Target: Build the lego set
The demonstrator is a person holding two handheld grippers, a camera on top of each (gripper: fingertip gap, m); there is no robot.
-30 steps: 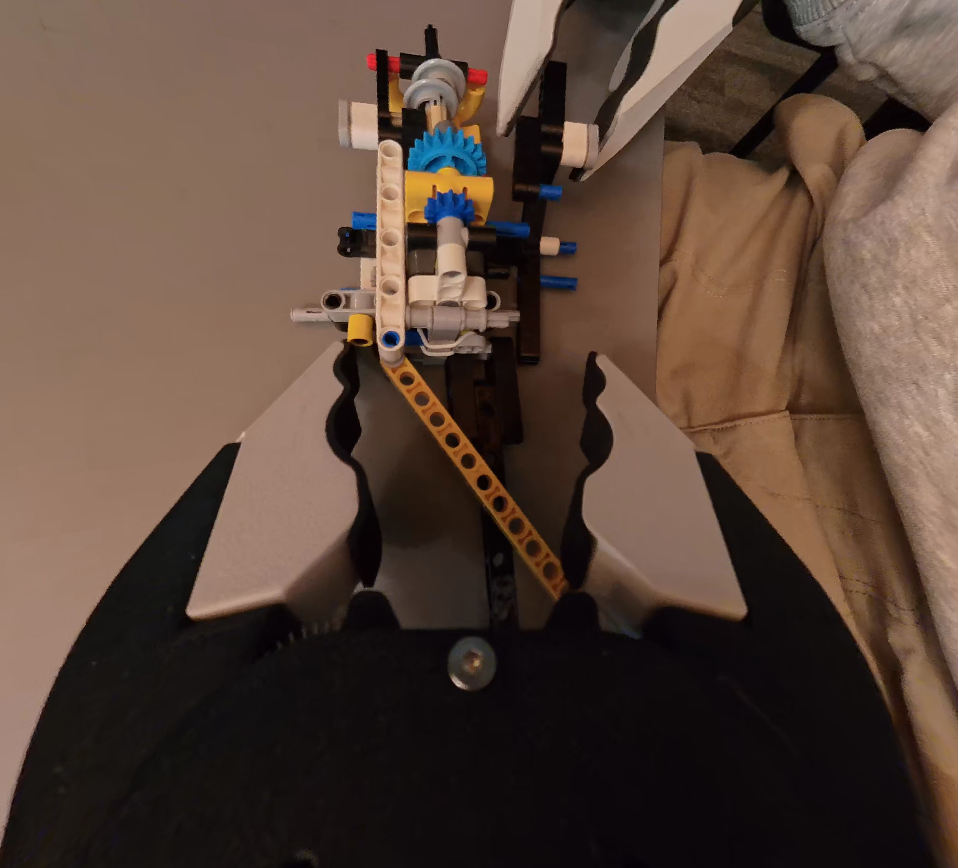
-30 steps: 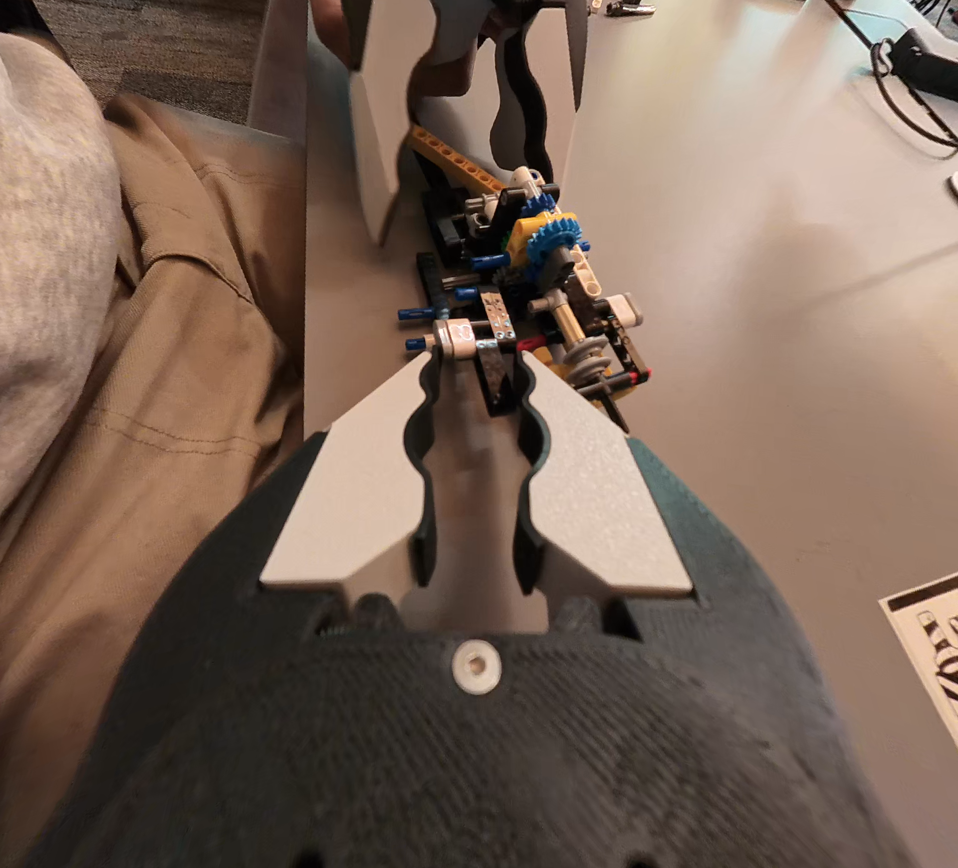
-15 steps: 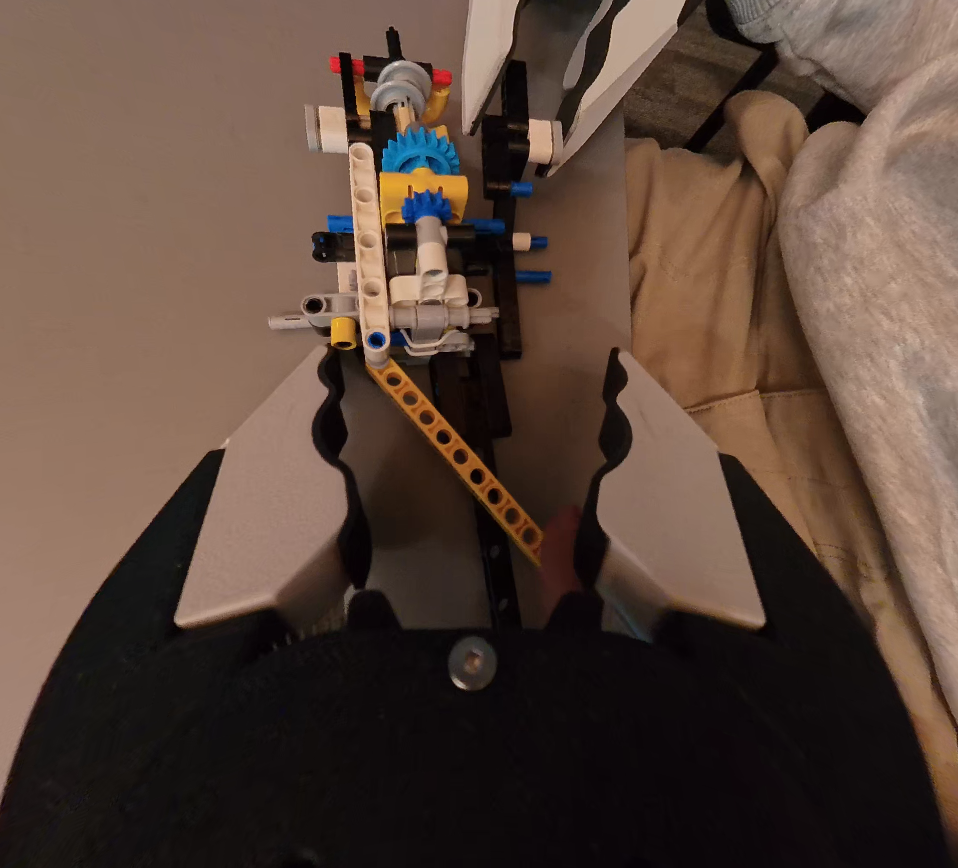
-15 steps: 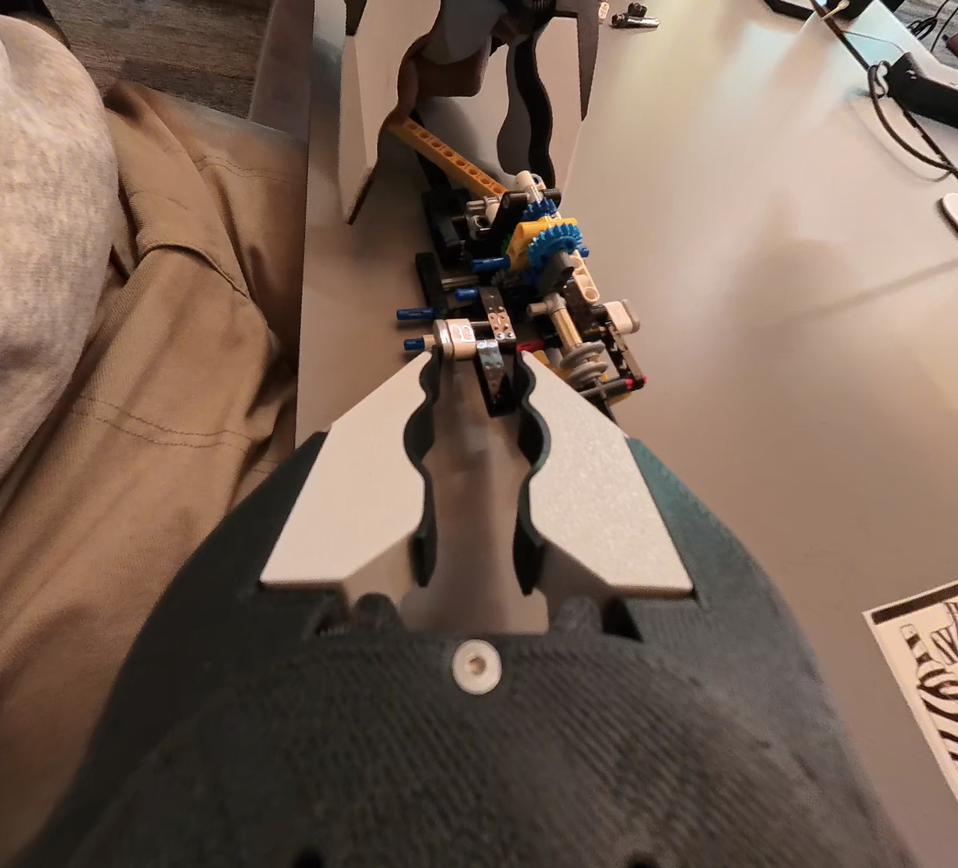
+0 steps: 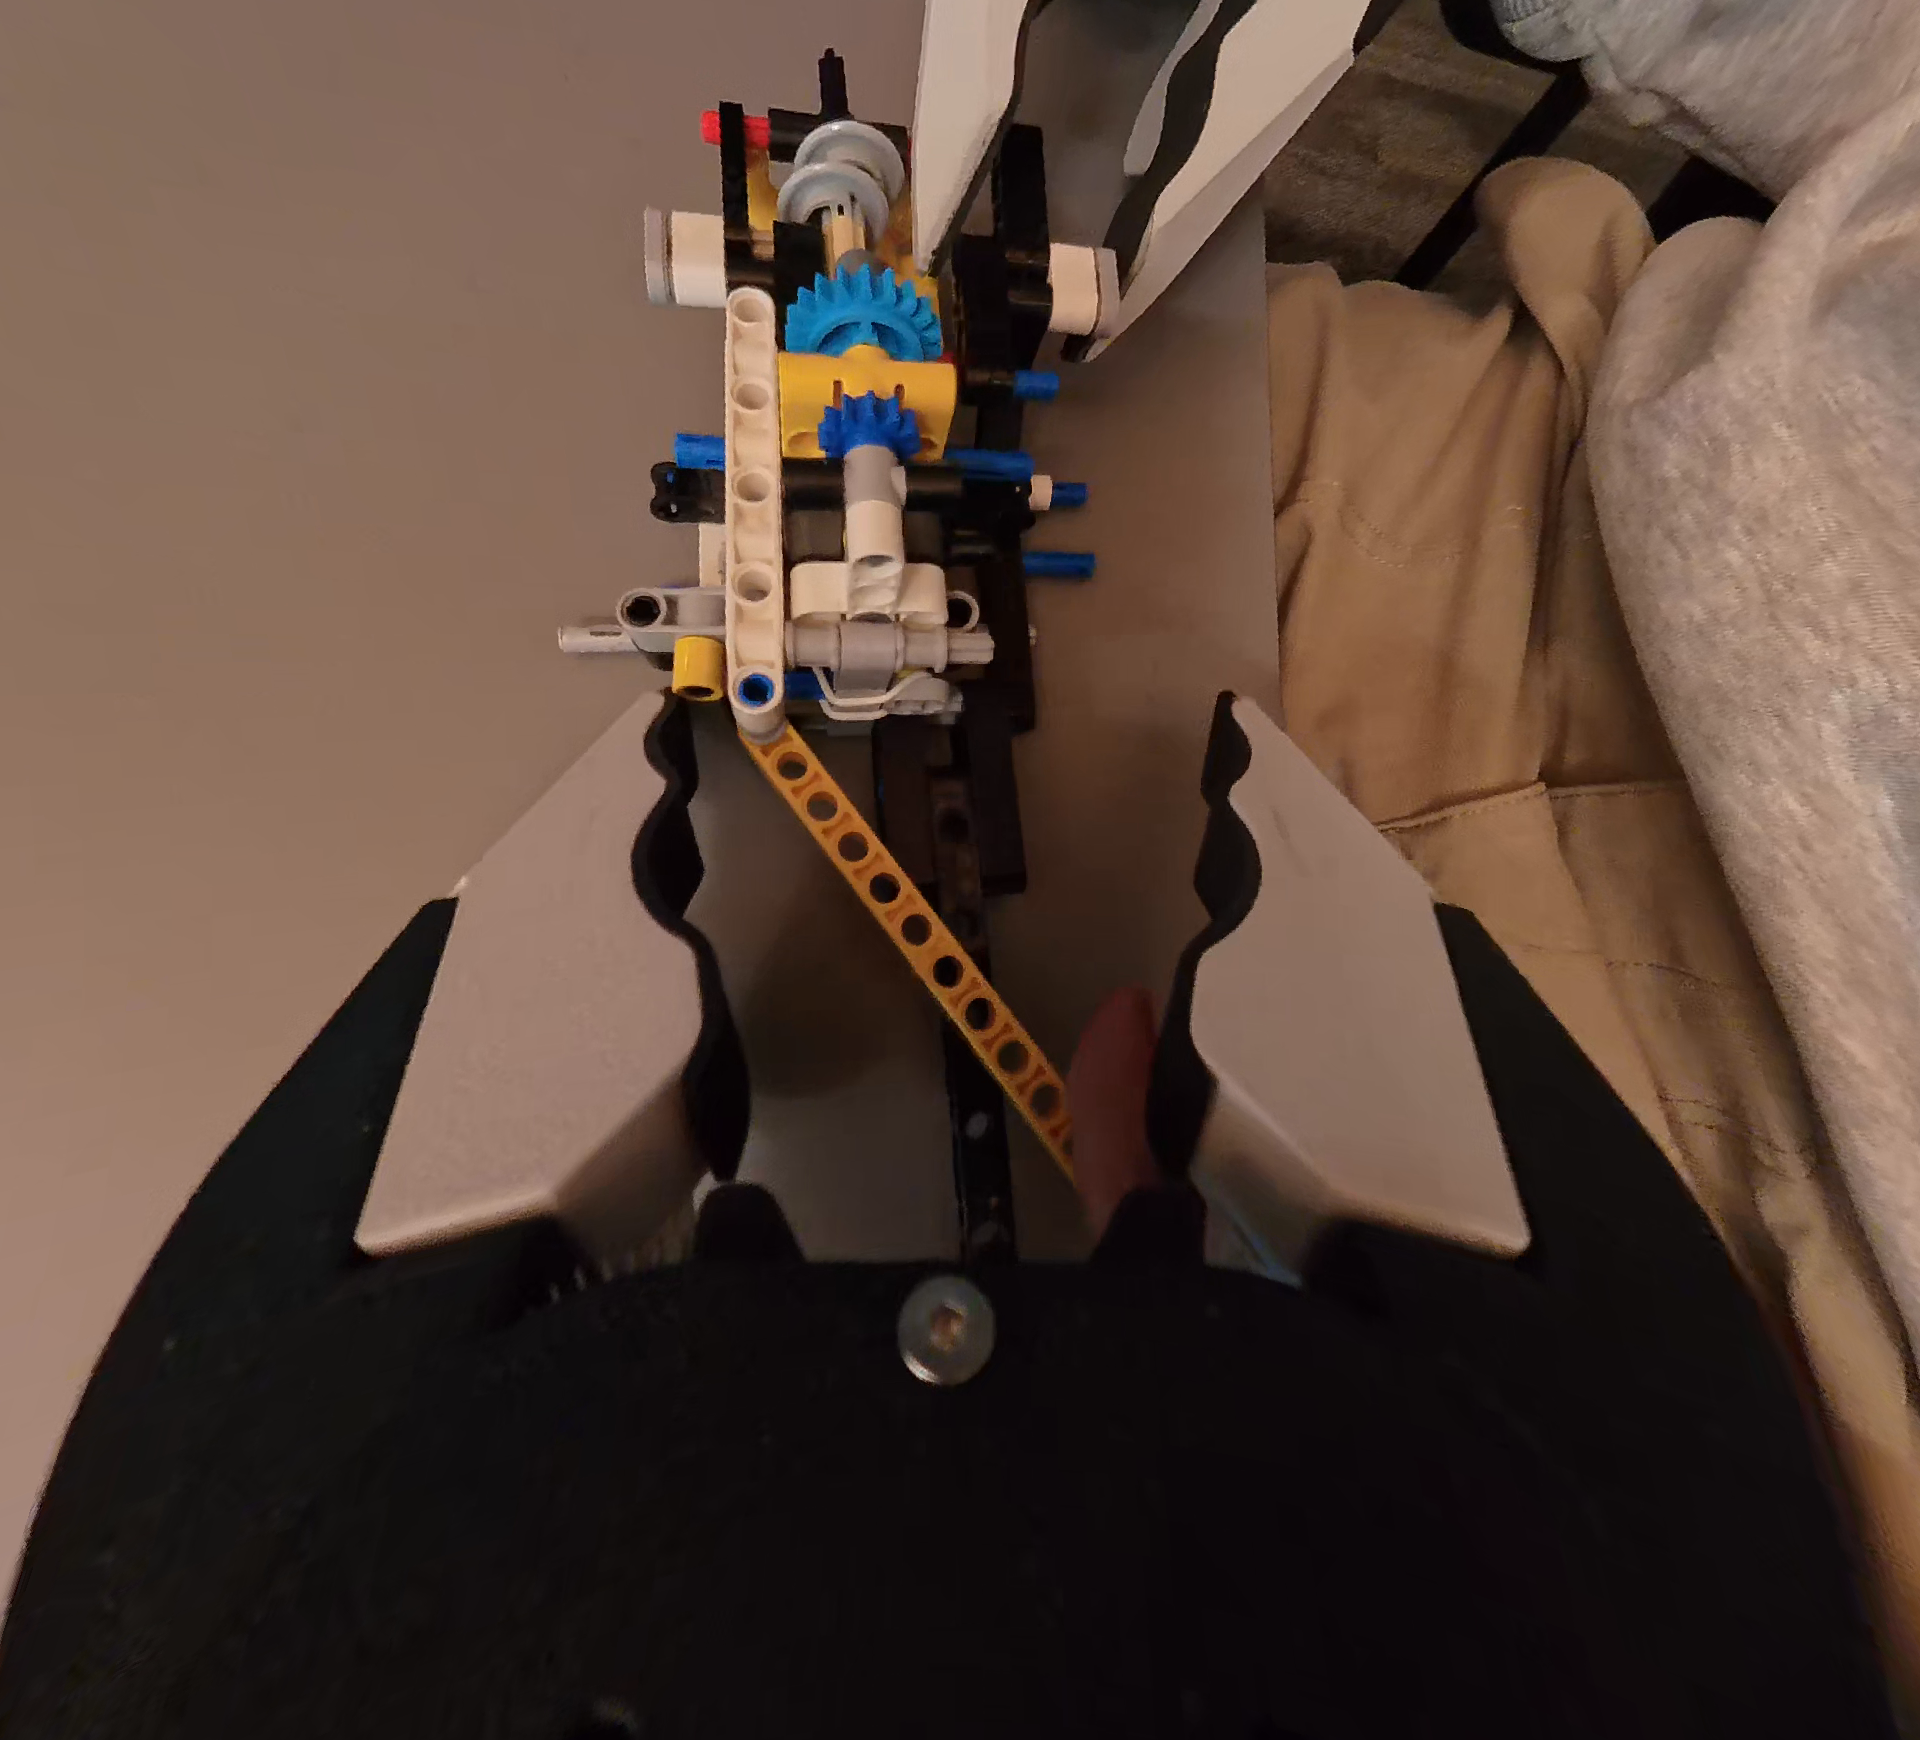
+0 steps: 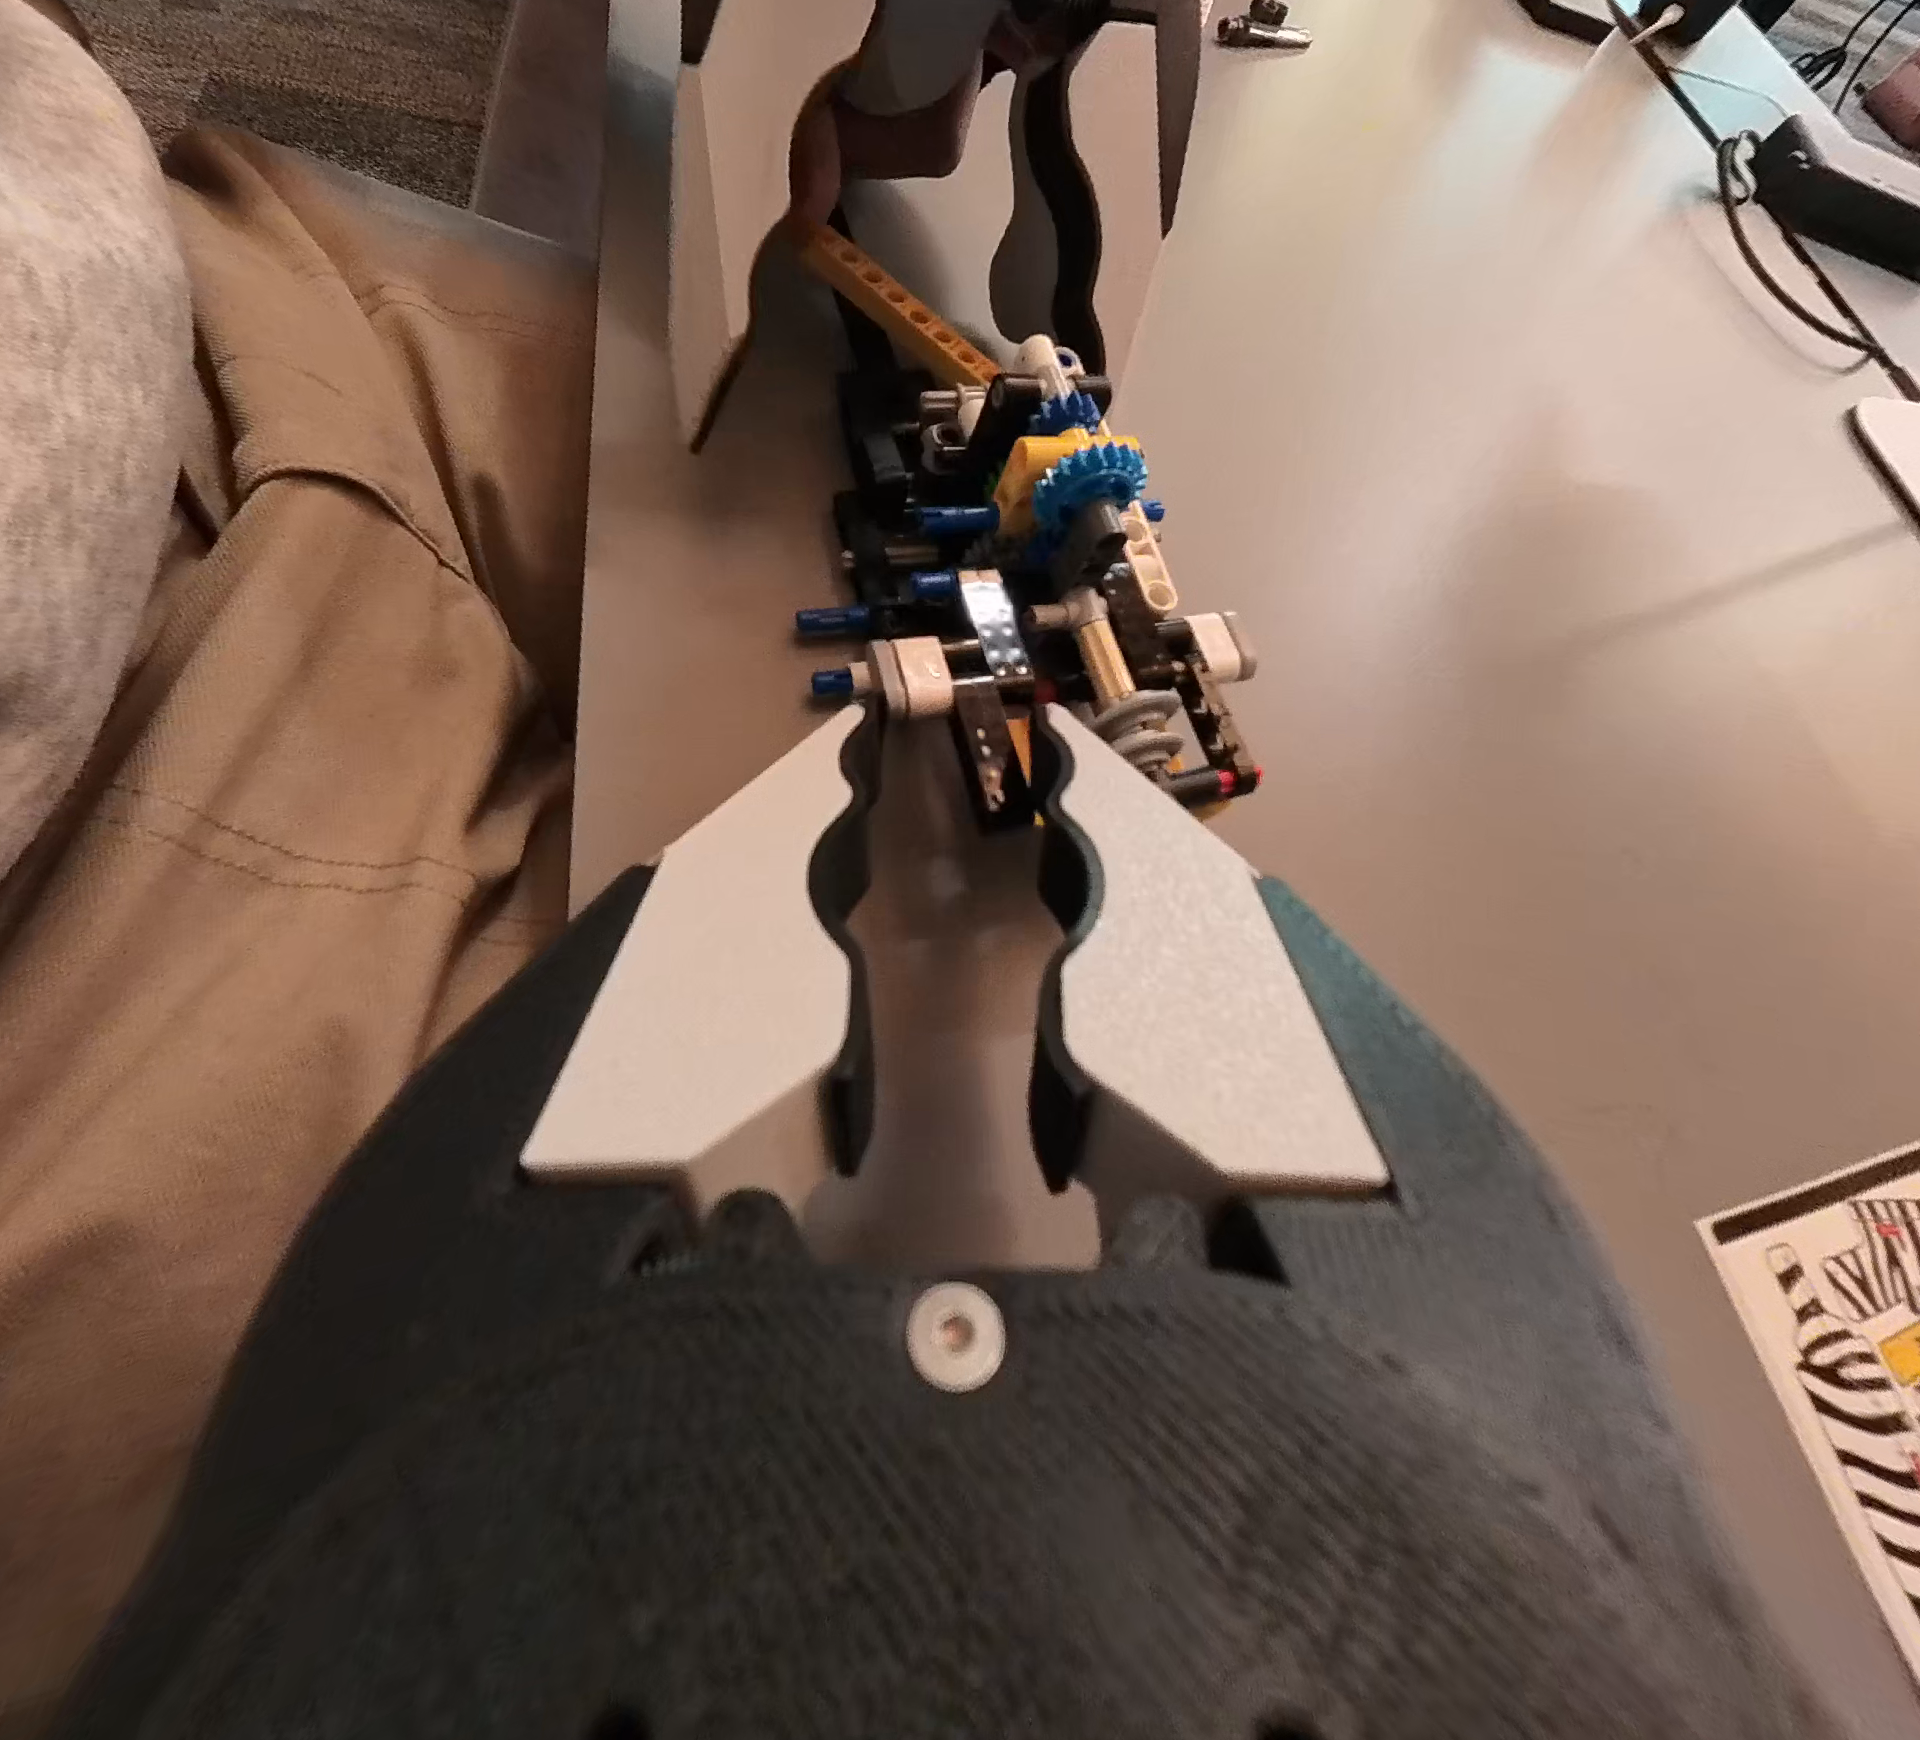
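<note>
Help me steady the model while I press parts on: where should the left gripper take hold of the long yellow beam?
Probably grip the yellow beam mid-length across its thin sides, approaching from its free near end. It slants bare between the open left gripper fingers; its far end joins the model.

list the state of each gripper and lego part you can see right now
left gripper: open, straddling the orange beam
right gripper: narrowly open around the model's black end piece
lego model: partly built, lying on the table
orange beam: pinned at one end, angled out
</note>
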